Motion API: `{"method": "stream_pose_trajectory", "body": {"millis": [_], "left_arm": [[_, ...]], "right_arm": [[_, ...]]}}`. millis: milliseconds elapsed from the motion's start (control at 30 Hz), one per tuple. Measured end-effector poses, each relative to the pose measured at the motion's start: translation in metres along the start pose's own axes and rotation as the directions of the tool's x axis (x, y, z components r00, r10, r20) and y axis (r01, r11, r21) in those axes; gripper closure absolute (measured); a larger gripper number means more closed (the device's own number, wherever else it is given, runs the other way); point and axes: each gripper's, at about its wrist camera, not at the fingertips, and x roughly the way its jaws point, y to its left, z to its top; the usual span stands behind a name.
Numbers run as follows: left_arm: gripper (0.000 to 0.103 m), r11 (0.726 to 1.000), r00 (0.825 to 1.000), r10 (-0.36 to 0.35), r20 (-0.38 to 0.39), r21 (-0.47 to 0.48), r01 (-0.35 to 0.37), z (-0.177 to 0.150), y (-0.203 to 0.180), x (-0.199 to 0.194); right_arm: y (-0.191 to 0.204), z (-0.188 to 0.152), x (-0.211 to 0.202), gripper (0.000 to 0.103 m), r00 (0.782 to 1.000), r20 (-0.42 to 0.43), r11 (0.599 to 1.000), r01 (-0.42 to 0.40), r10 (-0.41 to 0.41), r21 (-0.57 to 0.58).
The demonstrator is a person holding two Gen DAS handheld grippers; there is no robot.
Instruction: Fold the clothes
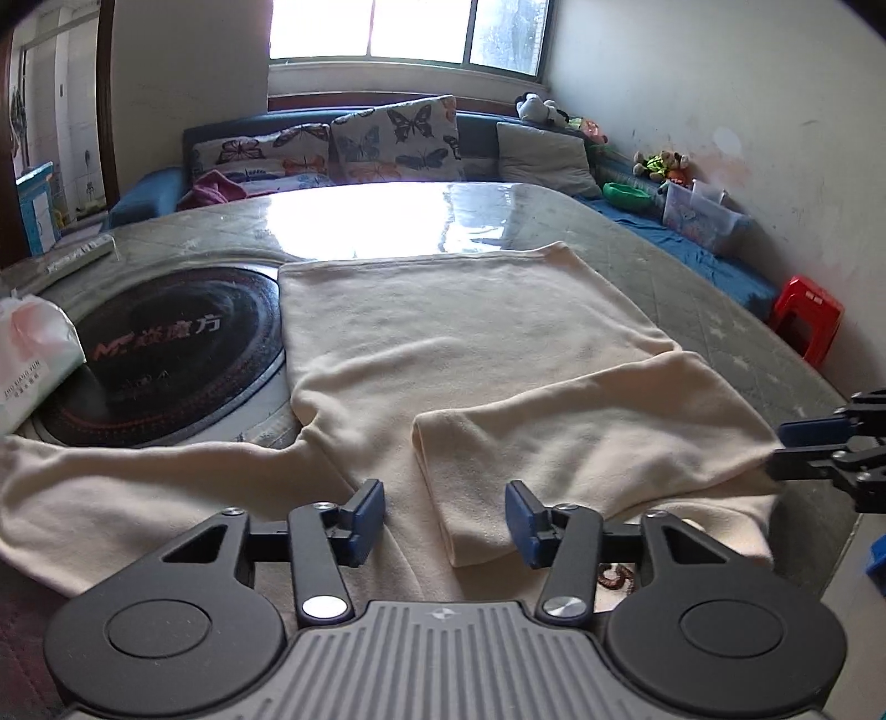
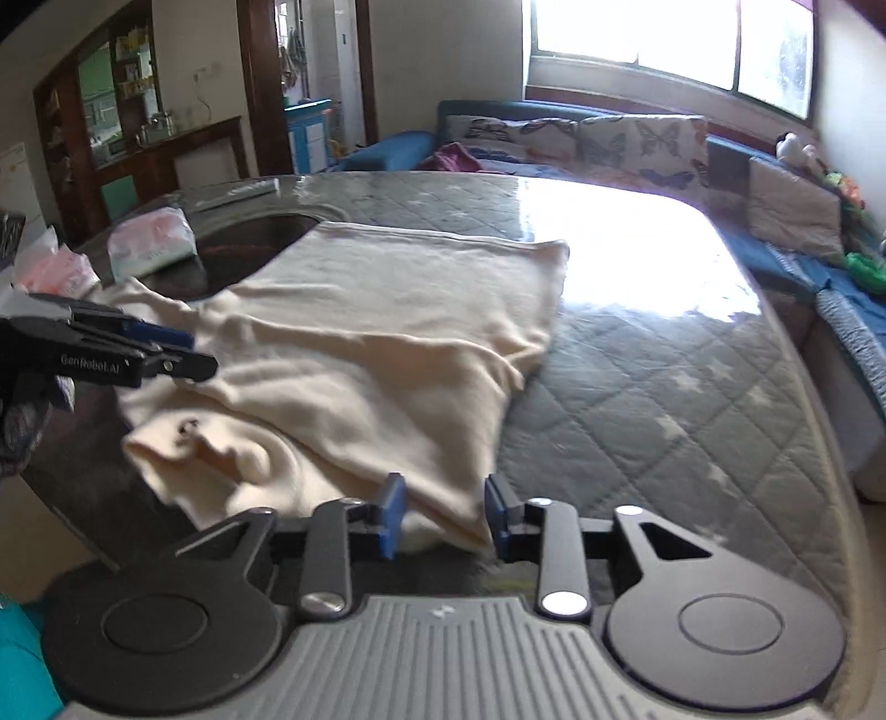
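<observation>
Living room, window (image 1: 410,30) glaring at the back, blue sofa (image 1: 476,133) with butterfly cushions (image 1: 396,141) sitting under it. Bench (image 2: 664,387) is wearing a grey quilted cover under clear plastic; a round black hotplate (image 1: 166,354) is sitting sunk into it. A cream sweater (image 1: 443,343) is lying flat on the bench, its edge touching the hotplate rim on the side toward the red stool (image 1: 805,318). One sleeve is lying folded across the body, cuff end nearest the left camera; the other sleeve is trailing along the near side of the hotplate. A tissue pack (image 1: 30,360) is resting on the hotplate's outer edge, away from the sweater.

Left tongs (image 1: 444,523) are standing spread, hanging over the folded sleeve's cuff, pads clear of the cloth. Right tongs (image 2: 444,518) are also standing spread at the sweater's corner farthest from the hotplate; fabric is lying between the pads, but they are not pinching it. In the left view the right tongs are showing at the sweater's shoulder edge. The right view is motion-blurred near the cloth.
</observation>
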Motion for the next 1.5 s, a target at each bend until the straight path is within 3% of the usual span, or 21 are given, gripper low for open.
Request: {"method": "stream_pose_trajectory", "body": {"millis": [133, 233, 300, 533, 733, 900, 1067, 1300, 1500], "left_arm": [[0.084, 1.0, 1.0, -0.008, -0.015, 0.003, 0.008, 0.001, -0.001, 0.001], [0.096, 1.0, 1.0, 0.004, -0.011, 0.017, -0.004, 0.003, -0.005, -0.001], [0.098, 0.999, 1.0, 0.015, 0.003, 0.032, -0.015, 0.006, -0.007, -0.004], [0.098, 0.999, 0.997, 0.009, 0.076, 0.033, -0.011, 0.024, -0.004, -0.025], [0.094, 1.0, 1.0, 0.016, -0.016, 0.025, -0.015, 0.01, 0.004, -0.014], [0.092, 0.999, 0.999, 0.028, -0.02, 0.03, -0.028, 0.008, 0.006, -0.016], [0.092, 1.0, 1.0, 0.002, 0.023, 0.022, -0.003, 0.019, 0.003, -0.017], [0.092, 1.0, 0.999, -0.024, -0.034, 0.006, 0.024, 0.013, 0.0, 0.009], [0.092, 1.0, 1.0, -0.02, -0.014, -0.023, 0.02, 0.008, 0.01, 0.0]], "right_arm": [[-0.006, -0.007, -0.001, 0.065, 1.0, 0.01, 1.0, 0.012, -0.012, 0.013], [-0.009, -0.01, -0.001, 0.065, 1.0, 0.01, 1.0, 0.015, -0.015, 0.022], [-0.011, -0.012, 0.0, 0.065, 0.999, 0.01, 0.999, 0.032, -0.032, 0.026], [-0.016, -0.018, 0.001, 0.065, 0.997, 0.005, 0.996, 0.079, -0.079, 0.039], [-0.022, -0.017, -0.006, 0.065, 0.994, -0.019, 0.994, 0.109, -0.109, 0.015], [-0.025, 0.003, -0.015, 0.065, 0.997, 0.047, 0.998, 0.056, -0.057, 0.024], [-0.019, 0.035, 0.014, 0.071, 0.995, 0.096, 1.0, 0.0, 0.0, -0.003], [-0.009, 0.055, 0.068, 0.085, 0.998, 0.059, 0.999, -0.03, 0.03, -0.016], [-0.006, 0.055, 0.06, 0.086, 0.996, 0.085, 0.999, -0.023, 0.027, -0.042]]}}
